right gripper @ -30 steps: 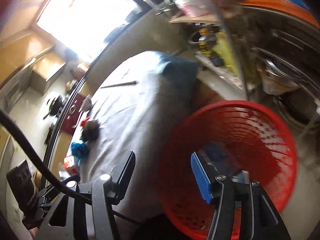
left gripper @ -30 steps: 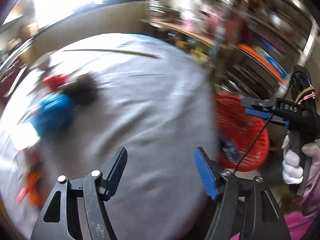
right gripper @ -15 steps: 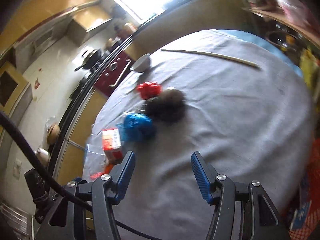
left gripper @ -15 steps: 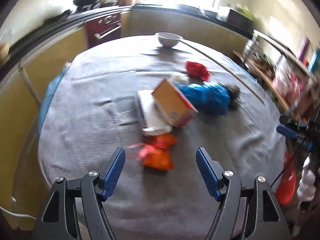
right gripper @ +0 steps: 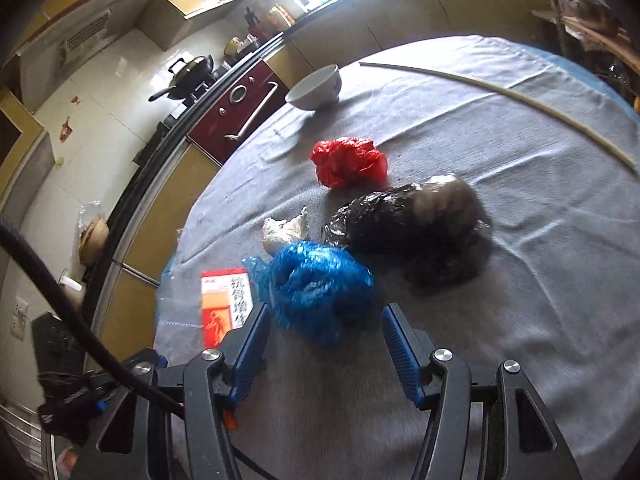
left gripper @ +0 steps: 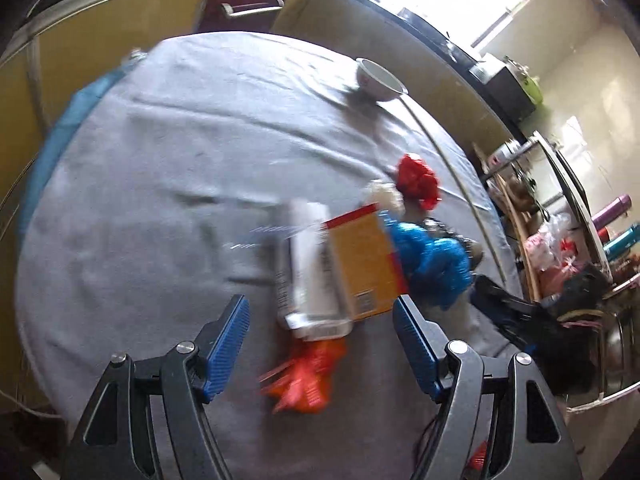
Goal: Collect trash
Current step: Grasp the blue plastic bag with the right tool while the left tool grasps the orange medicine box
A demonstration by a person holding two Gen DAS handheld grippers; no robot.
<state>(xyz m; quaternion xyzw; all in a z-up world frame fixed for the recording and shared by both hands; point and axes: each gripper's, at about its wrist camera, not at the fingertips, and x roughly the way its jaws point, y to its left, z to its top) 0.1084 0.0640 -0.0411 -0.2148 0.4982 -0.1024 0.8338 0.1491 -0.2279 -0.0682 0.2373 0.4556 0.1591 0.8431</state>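
Observation:
Trash lies on a grey-clothed round table. My left gripper is open above an orange wrapper, just short of an orange-and-white box. My right gripper is open, its jaws standing on either side of the near end of a crumpled blue bag. The blue bag also shows in the left wrist view. Beyond it lie a black bag, a red bag and a white scrap. The box is left of the blue bag.
A white bowl and a long thin stick sit at the table's far side. Kitchen cabinets, a red oven and a wok lie beyond. Cluttered shelves stand to the right.
Both grippers have swung away from the red basket to the table's trash and moved closer. The right gripper has closed in on the blue bag; the left on the box and orange wrapper.

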